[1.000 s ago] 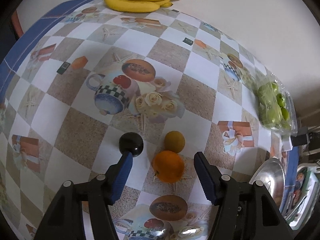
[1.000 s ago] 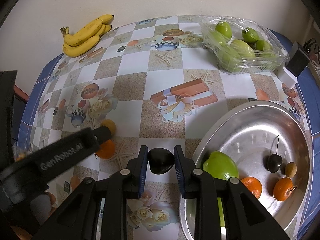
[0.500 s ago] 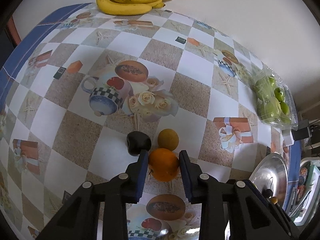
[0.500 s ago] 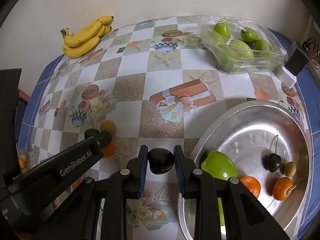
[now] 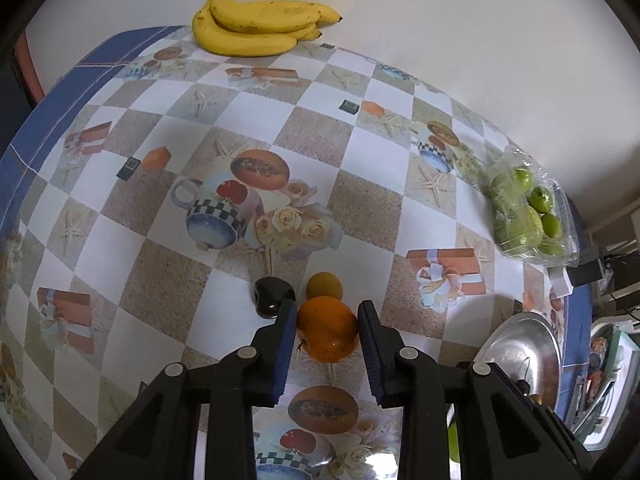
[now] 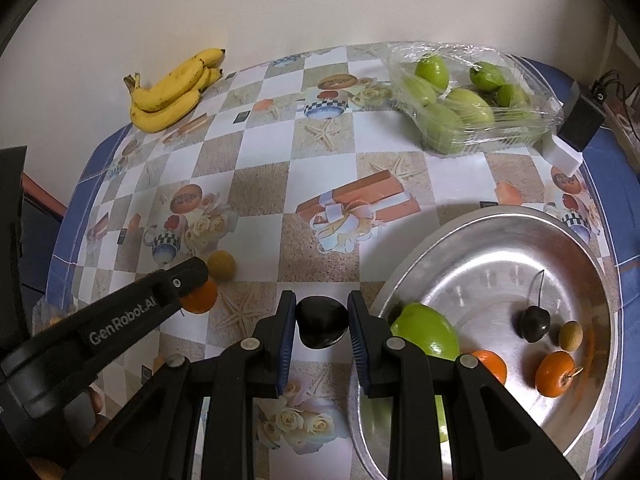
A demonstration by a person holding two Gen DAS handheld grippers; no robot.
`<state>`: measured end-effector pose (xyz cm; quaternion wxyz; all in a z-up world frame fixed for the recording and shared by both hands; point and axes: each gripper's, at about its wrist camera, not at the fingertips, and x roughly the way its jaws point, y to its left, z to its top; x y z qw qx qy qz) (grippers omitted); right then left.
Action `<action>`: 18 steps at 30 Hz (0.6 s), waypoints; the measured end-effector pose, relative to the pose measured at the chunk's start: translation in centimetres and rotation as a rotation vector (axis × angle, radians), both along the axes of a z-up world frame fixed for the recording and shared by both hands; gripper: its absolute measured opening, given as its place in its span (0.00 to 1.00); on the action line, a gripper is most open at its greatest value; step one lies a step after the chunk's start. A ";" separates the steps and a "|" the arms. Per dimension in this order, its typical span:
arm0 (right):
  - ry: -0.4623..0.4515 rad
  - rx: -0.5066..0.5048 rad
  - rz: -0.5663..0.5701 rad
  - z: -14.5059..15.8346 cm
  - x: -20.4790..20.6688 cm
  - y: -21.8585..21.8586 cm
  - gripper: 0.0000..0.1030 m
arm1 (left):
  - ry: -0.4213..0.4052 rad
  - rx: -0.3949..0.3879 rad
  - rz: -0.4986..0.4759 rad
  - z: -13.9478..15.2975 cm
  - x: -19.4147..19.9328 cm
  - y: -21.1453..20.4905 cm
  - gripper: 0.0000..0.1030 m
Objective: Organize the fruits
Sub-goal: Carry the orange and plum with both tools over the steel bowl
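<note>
A: Checking the left gripper (image 5: 327, 330) first. State of the jaws?

B: They have just been closing, and now both blue pads press the sides of the orange (image 5: 327, 329). The orange sits at the near edge of the tabletop (image 5: 360, 152), towards the left corner. Whether it is lifted off the cloth I cannot tell.

A: Neighbours of the orange?

B: A dark fruit (image 5: 273, 296) lies just beside the left pad, on its far side. A small yellow-brown fruit (image 5: 324, 285) lies just behind the orange; touching or apart, cannot tell.

A: Right gripper (image 6: 322, 322)?

B: Jaws drawn in narrow on a second dark fruit (image 6: 322, 321), both pads against it. It is at the near edge, just left of the rim of the metal bowl (image 6: 460, 232).

A: Bowl position and contents?

B: Near right corner of the tabletop. Inside: a green fruit (image 6: 426, 330) against the left wall, two orange fruits (image 6: 555, 373), a cherry with stem (image 6: 533, 323), and one small brownish fruit (image 6: 570, 334) just beside the cherry.

A: Far side?

B: Bunch of bananas (image 6: 172, 90) at the far left corner by the wall. Clear wrapped tray of green fruits (image 6: 460, 100) at the far right corner, with a black-and-white block (image 6: 576, 128) just beside it on the right.
</note>
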<state>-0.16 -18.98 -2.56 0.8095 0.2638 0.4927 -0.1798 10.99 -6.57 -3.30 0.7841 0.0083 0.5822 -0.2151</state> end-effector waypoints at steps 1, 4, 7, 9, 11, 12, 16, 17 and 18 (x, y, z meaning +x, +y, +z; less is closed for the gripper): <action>0.000 0.000 -0.005 0.0 -0.1 -0.2 0.27 | -0.003 -0.002 -0.002 0.1 0.0 -0.1 0.33; -0.001 0.007 -0.028 0.1 -0.7 -0.9 0.27 | -0.011 -0.007 -0.008 0.5 -0.3 -0.3 0.33; -0.009 0.015 -0.059 0.3 -1.5 -1.9 0.27 | -0.017 -0.011 -0.018 0.9 -0.6 -0.6 0.33; -0.014 0.019 -0.082 0.4 -2.0 -2.6 0.27 | -0.023 -0.010 -0.027 1.0 -0.9 -0.9 0.33; -0.014 0.021 -0.103 0.4 -2.5 -3.3 0.27 | -0.033 -0.008 -0.045 1.3 -1.3 -1.4 0.33; -0.014 0.023 -0.119 0.5 -2.9 -3.8 0.27 | -0.037 -0.007 -0.054 1.4 -1.5 -1.7 0.33; -0.010 0.016 -0.177 0.5 -4.3 -5.5 0.27 | -0.065 -0.003 -0.107 2.0 -2.8 -3.2 0.33; -0.011 0.017 -0.193 0.5 -4.7 -6.0 0.27 | -0.071 -0.002 -0.124 2.1 -3.1 -3.6 0.33; -0.012 0.019 -0.210 0.5 -5.2 -6.5 0.27 | -0.074 -0.004 -0.138 2.2 -3.4 -4.0 0.33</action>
